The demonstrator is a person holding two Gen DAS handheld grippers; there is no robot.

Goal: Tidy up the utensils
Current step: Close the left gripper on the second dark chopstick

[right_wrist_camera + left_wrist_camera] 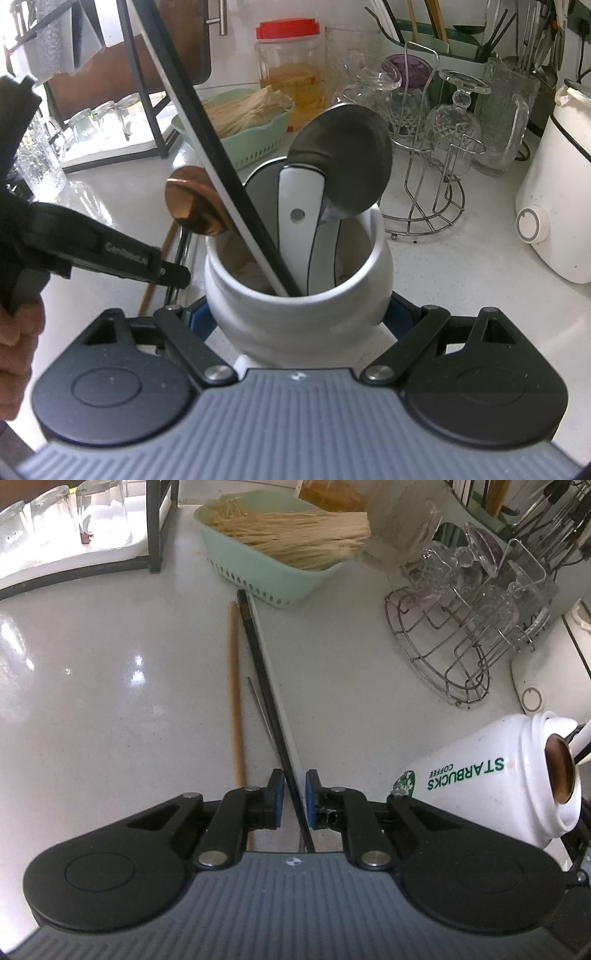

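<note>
Black chopstick (266, 686) sits between the left claw's (293, 799) narrowed, untouching pads; right claw (299, 317) grips the white mug (295, 280).

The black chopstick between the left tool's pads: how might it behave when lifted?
The black chopstick looks thin, straight and rigid, so probably stiff and light. Held near one end by the left tool, its long free end may droop or pivot. Its glossy surface suggests it could slip.

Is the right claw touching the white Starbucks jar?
Touching. The right wrist view shows the right claw with its blue pads pressed against both sides of the white jar.
</note>
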